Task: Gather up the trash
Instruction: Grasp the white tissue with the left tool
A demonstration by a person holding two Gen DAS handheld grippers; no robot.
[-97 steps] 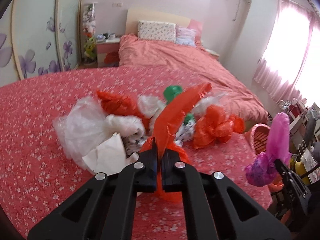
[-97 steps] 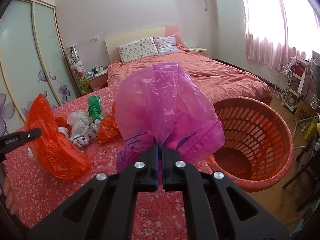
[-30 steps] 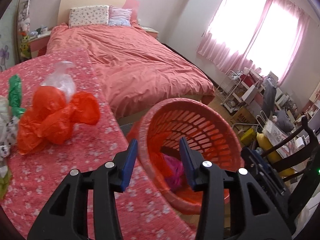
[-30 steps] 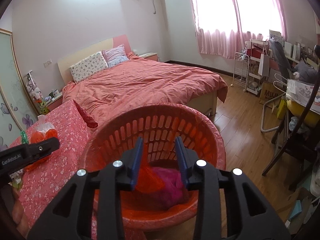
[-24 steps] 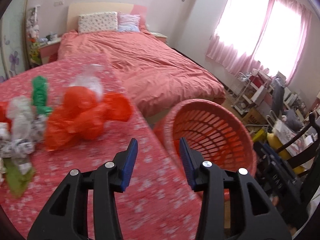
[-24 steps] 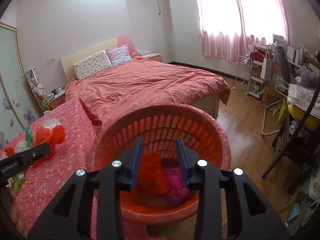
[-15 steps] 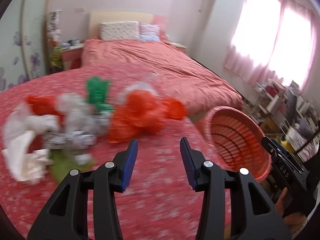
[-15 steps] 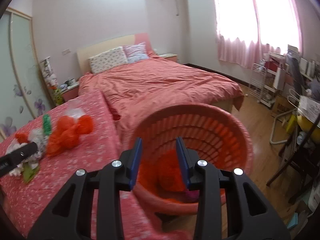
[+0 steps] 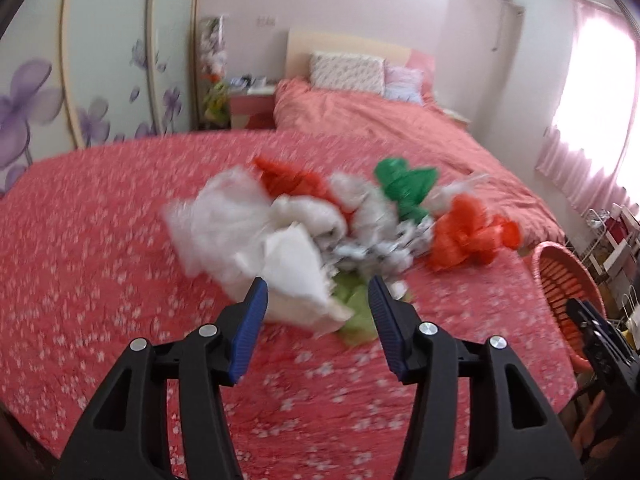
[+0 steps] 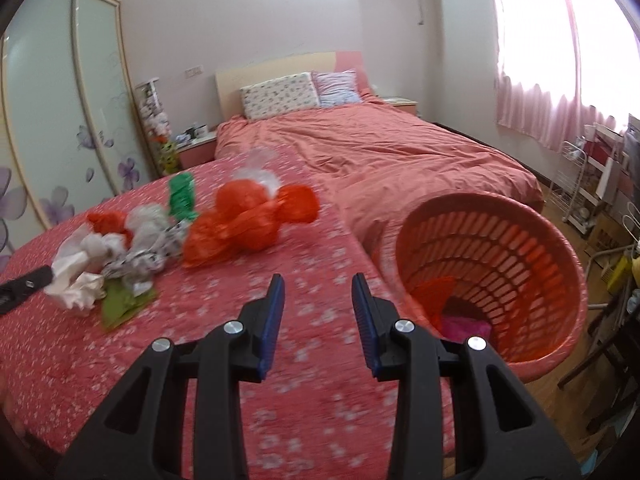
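You are working over a red flower-print cloth (image 9: 100, 264) spread on a table, in a bedroom: a bed (image 10: 392, 152) with a coral cover and two pillows runs away at the far side, sliding wardrobe doors (image 9: 80, 72) painted with purple flowers stand on the left, and pink curtains (image 10: 560, 80) glow on the right.

Your left gripper (image 9: 316, 300) hangs empty above the cloth with its jaws spread wide, and the white crumpled paper (image 9: 296, 276) shows between its blue pads (image 9: 250, 328). The view is blurred, so you cannot tell whether it touches anything.

The trash pile (image 9: 320, 224) lies in the middle of the cloth as a loose band, its long axis running from near left to far right. From the left it holds white plastic (image 9: 216, 224), the paper with a light green scrap (image 9: 352, 300) beside it, then a red bag (image 9: 292, 178), a green bag (image 9: 404, 184) at the far side, and an orange bag (image 9: 468, 236) at the right end, nearest the basket.

Your right gripper (image 10: 318, 304) is also empty, jaws apart, above bare cloth near the table's right edge. The orange basket (image 10: 520, 248) stands just off that edge, tilted with its mouth toward you; an orange bag (image 10: 432, 292) and a pink one (image 10: 464, 326) lie at its bottom.
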